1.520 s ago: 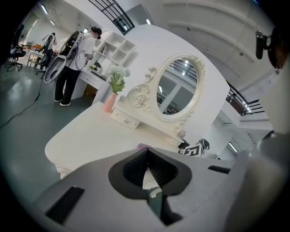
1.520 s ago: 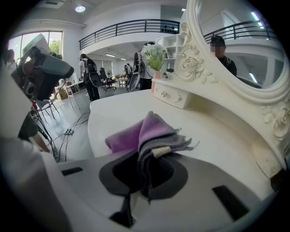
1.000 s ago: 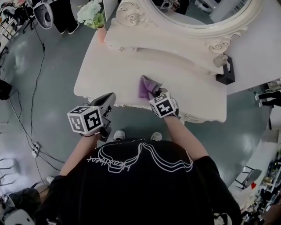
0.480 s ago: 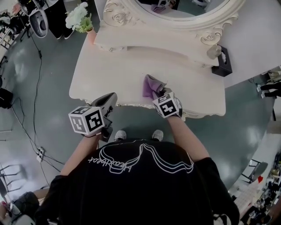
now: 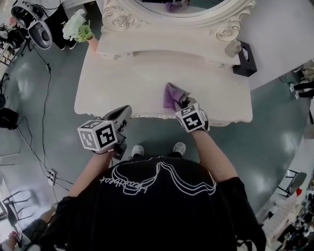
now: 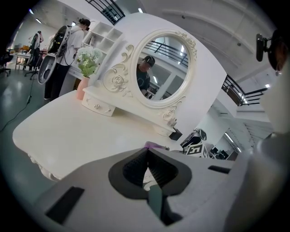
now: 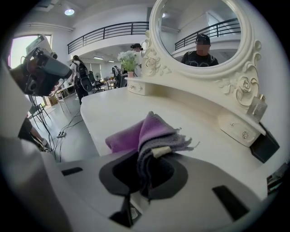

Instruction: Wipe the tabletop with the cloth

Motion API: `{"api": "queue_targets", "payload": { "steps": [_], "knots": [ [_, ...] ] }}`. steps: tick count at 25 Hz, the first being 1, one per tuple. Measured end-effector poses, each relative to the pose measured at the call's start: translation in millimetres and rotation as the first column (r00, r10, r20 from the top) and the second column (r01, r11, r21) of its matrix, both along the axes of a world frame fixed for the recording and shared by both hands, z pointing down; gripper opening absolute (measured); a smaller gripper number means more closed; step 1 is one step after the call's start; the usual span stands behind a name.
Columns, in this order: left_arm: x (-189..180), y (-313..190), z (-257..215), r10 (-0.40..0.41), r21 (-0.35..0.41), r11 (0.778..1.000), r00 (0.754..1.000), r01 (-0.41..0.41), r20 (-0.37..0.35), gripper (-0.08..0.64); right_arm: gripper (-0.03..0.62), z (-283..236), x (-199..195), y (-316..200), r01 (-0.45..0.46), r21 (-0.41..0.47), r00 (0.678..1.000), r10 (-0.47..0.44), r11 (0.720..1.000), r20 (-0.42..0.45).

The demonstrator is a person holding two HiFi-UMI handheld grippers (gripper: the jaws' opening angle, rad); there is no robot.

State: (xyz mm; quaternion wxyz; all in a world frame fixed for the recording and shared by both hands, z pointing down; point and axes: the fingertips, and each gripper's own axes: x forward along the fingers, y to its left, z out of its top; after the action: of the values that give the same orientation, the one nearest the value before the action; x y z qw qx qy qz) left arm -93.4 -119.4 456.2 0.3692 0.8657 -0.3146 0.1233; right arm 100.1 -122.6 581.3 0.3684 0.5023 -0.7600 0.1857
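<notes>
Item: purple cloth (image 5: 172, 95), bunched and clamped in the right gripper (image 5: 182, 104) near the front edge of the white tabletop (image 5: 127, 83); left gripper (image 5: 123, 112) idle off the table, jaws together on nothing; most of the surface, I judged, was yet to be wiped.

place: open studio hall | cues: mezzanine railings (image 7: 108, 31); floor power strip (image 5: 50, 177); lone dressing table (image 5: 122, 83)

Glossy grey-green floor (image 5: 29, 122) at left, crossed by black cables (image 5: 45, 98); ornate white oval mirror (image 6: 161, 68) at centre; balcony railing (image 7: 108, 31) upper left, beneath ceiling light (image 7: 69, 12).
</notes>
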Motion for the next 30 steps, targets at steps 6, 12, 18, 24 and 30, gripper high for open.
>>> {"api": "queue_targets", "payload": {
  "steps": [6, 12, 18, 24, 30],
  "knots": [
    [25.3, 5.8, 1.8, 0.038, -0.003, 0.999, 0.999, -0.038, 0.010, 0.004, 0.044, -0.5, 22.8, 9.7, -0.016, 0.011, 1.000, 0.016, 1.000, 0.003],
    [57.1, 12.3, 2.1, 0.089, -0.008, 0.996, 0.996, -0.089, 0.018, 0.003, 0.046, 0.9, 52.4, 24.1, -0.055, 0.005, 0.998, 0.055, 0.998, 0.005],
    [90.7, 18.7, 0.1, 0.146, -0.006, 0.989, 0.989, -0.146, 0.024, 0.003, 0.046, -0.8, 82.9, 37.8, -0.088, 0.012, 0.996, 0.088, 0.996, 0.004],
    [125.2, 22.9, -1.5, 0.195, -0.001, 0.981, 0.981, -0.195, 0.024, 0.004, 0.046, -0.5, 115.3, 51.7, -0.124, 0.007, 0.992, 0.124, 0.992, 0.000],
    [162.3, 28.4, -4.0, 0.239, 0.004, 0.971, 0.971, -0.239, 0.015, 0.004, 0.046, -1.0, 150.0, 64.4, -0.155, -0.002, 0.988, 0.155, 0.988, 0.001]
  ]
}}
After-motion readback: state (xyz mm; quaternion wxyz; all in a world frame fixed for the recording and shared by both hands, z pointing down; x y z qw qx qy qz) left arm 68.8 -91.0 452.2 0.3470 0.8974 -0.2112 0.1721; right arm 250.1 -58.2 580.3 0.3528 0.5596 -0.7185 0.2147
